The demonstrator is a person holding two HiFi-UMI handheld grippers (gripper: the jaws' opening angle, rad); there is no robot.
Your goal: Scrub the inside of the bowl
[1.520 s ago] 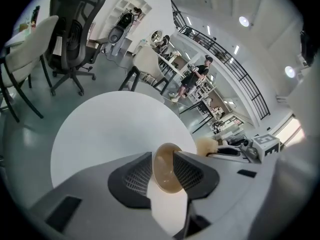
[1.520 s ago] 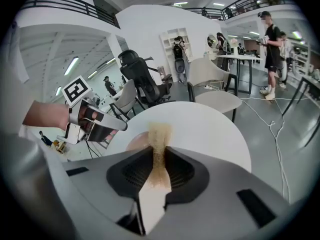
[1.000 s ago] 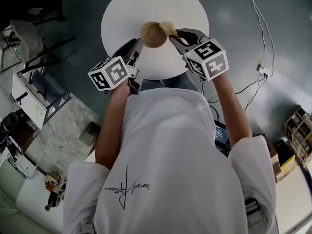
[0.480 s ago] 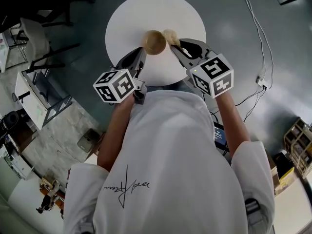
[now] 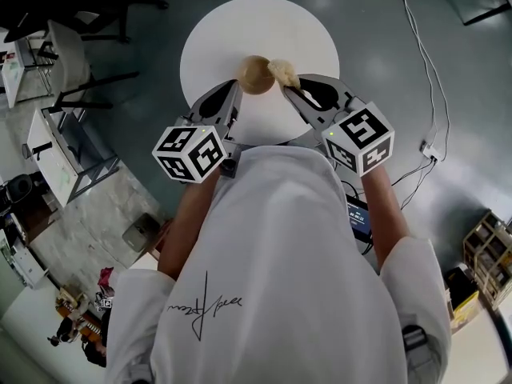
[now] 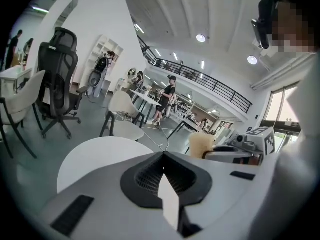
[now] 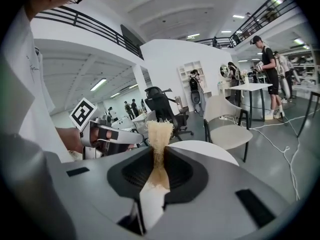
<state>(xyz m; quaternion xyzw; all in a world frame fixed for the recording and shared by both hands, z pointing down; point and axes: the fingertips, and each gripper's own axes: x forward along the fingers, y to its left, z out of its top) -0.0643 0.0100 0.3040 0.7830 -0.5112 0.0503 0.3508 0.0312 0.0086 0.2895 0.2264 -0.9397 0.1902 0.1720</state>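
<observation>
A second ago your scrubber (image 5: 283,72) overlapped the far right rim of the bowl (image 5: 254,75). Now it sits just right of the bowl, against its edge. The bowl is near the middle of the round white worktop (image 5: 240,30), at the tips of both grippers as before.

Your right gripper (image 5: 290,87) is clamped on the scrubber, whose frayed end sticks up past the jaws. Your left gripper (image 5: 234,91) has its jaws pressed together, with nothing visible between them. Its tip reaches the bowl's left side, though it may only be touching there. The bowl is hidden in both gripper views, and its inside is hard to make out from above.
</observation>
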